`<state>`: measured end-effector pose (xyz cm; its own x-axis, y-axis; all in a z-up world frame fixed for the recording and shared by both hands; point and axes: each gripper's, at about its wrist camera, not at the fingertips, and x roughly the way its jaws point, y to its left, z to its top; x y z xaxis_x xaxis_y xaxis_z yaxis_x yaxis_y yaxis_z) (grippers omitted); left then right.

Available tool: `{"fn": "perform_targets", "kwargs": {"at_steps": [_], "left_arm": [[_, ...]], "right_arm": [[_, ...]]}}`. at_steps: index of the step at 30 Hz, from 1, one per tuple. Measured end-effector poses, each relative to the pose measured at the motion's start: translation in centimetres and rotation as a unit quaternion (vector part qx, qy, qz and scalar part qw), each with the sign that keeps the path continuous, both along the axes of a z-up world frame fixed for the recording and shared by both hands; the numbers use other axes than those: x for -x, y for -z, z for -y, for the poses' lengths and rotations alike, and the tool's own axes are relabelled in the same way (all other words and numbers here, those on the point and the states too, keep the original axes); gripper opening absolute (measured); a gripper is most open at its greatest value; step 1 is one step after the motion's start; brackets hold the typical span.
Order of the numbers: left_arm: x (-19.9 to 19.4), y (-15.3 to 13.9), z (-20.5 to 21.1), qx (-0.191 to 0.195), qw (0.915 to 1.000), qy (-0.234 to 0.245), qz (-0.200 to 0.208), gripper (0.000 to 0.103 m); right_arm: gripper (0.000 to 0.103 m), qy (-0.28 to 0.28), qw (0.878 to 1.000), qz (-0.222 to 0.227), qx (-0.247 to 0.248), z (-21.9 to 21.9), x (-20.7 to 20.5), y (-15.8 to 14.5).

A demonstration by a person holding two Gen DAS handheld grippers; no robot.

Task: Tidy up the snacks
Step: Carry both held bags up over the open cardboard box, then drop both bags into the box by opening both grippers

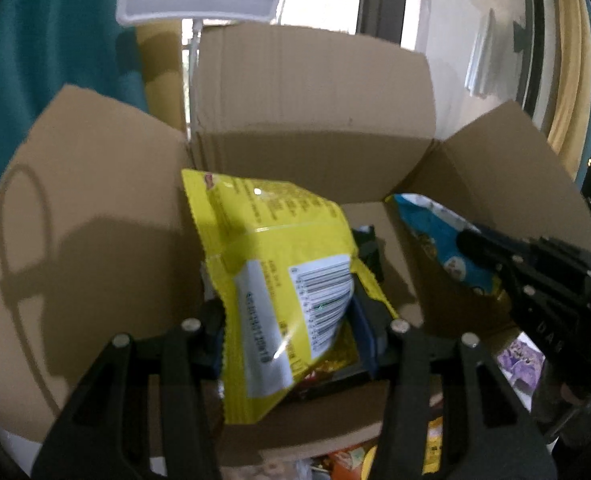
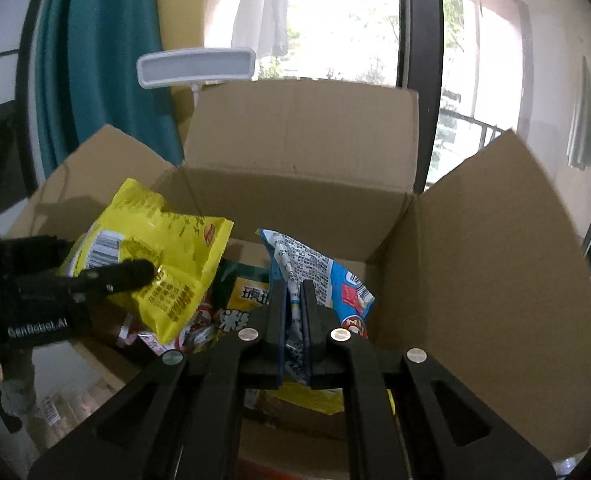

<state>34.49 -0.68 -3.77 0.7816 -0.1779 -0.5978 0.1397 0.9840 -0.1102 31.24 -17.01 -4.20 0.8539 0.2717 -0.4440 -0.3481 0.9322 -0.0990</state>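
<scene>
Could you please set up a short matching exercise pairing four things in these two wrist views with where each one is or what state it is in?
Things:
1. yellow snack bag
2. blue snack bag
3. cardboard box
4. white lamp head

Places or states:
A. flaps folded open, snacks on its floor
B. clamped in the right gripper, over the box
C. behind the box, in front of the window
D. held in the left gripper, barcode showing

Pairs: 1-D, 2-B, 3-A, 4-C
</scene>
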Motion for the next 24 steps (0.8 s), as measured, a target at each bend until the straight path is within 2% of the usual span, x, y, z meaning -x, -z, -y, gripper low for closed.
{"fn": "perform_targets", "kwargs": {"at_steps": [5,6,9,10,11,13,15,24], "left_arm": [[-1.3,1.0,-0.2,0.008,0.9997,-0.009,-0.021,0.054],[-1.2,1.1,-0.1,0.013,0.9998,-0.004,-0.018,0.055],[-1.0,1.0,-0.1,0.010,0.9998,0.010,-0.010,0.064],[-0.7,0.8,-0.1,0.004,0.9999,0.008,-0.005,0.075],[-0.4,0.7,0.0,-0.001,1.0000,0.009,0.000,0.087],[0.3,0.4,0.2,-0.011,0.9998,0.012,0.005,0.100],[1.0,0.1,0.2,-0.016,0.9997,0.013,0.010,0.100],[4.0,-0.7,-1.2,0.013,0.9995,0.013,0.028,0.101]], "right_arm": [[0.008,0.012,1.000,-0.009,0.007,-0.4,-1.2,1.0],[0.015,0.014,1.000,-0.014,0.014,-0.6,-1.4,1.1],[0.047,0.014,0.999,-0.008,0.031,-0.9,-0.7,1.4],[0.054,0.013,0.999,-0.005,0.032,-0.9,-0.5,1.3],[0.056,0.012,0.999,-0.001,0.035,-1.0,-0.1,1.2],[0.058,0.008,0.999,0.007,0.036,-0.9,0.9,0.8],[0.058,0.004,0.999,0.009,0.032,-0.5,1.7,0.5],[0.059,0.000,1.000,0.014,0.020,0.3,5.3,-0.4]]}}
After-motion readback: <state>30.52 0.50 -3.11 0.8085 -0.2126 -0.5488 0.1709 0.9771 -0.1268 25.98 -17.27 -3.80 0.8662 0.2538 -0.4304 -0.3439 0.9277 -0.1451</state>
